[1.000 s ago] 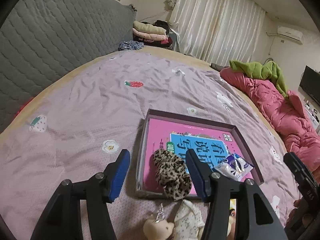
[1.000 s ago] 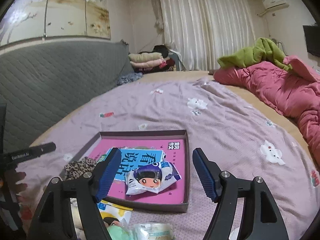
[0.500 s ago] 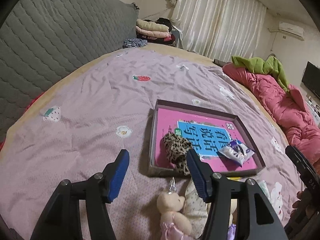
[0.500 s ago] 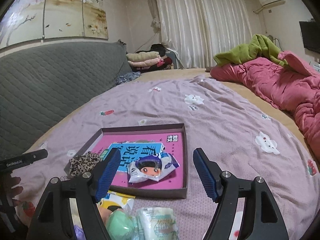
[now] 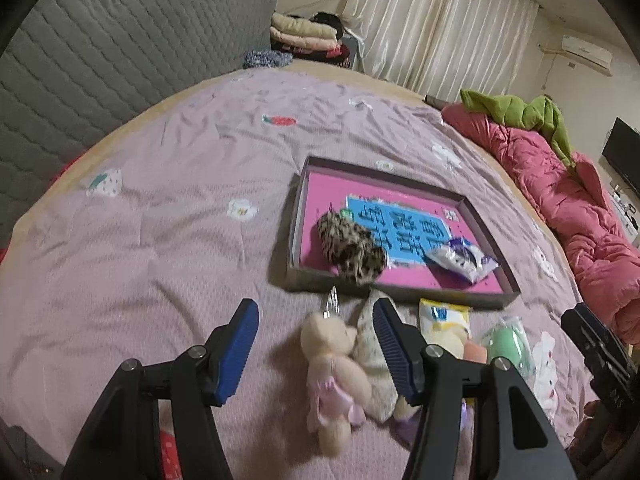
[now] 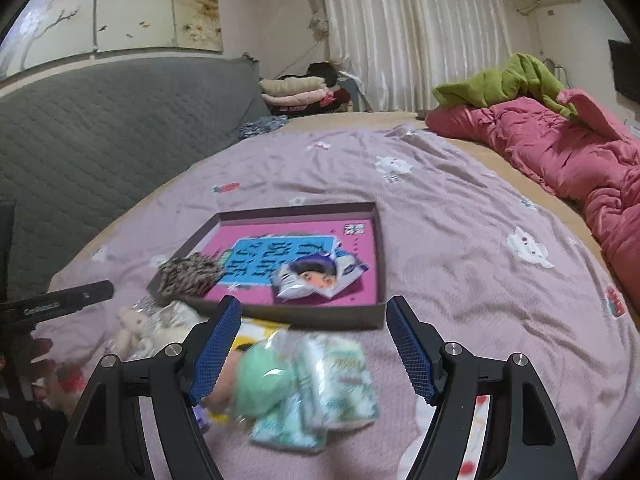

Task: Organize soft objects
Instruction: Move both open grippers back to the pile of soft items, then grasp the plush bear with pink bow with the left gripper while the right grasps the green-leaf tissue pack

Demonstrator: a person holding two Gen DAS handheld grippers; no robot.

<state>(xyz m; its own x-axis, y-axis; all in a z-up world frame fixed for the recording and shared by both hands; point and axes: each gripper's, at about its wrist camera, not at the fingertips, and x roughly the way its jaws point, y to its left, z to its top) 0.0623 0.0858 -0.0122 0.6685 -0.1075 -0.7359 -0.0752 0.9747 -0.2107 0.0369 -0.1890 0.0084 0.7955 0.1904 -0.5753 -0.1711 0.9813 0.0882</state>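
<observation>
A shallow box lid point(image 5: 400, 182) point(image 6: 372, 264) with a pink and blue inside lies on the purple bedspread. In it sit a leopard-print scrunchie point(image 5: 352, 248) point(image 6: 188, 274) and a cartoon-face packet point(image 5: 460, 258) point(image 6: 316, 276). In front of the lid lies a heap: a cream teddy bear point(image 5: 332, 364) point(image 6: 130, 326), a floral cloth pouch point(image 5: 370, 356), a yellow packet point(image 5: 442, 314), a green sponge point(image 5: 506, 342) point(image 6: 260, 382) and wrapped tissue packs point(image 6: 340, 380). My left gripper point(image 5: 314, 352) hangs open over the teddy. My right gripper point(image 6: 312, 344) hangs open above the green sponge and packs.
A grey quilted headboard point(image 5: 100, 52) runs along the left. A pink duvet point(image 5: 580, 208) with a green garment point(image 6: 504, 84) lies on the right side of the bed. Folded clothes point(image 5: 308, 36) are stacked at the far end before white curtains.
Both grippers have drawn back from the lid toward the near edge of the bed and tilted down, so the heap of soft toys and packets has come into view beneath them.
</observation>
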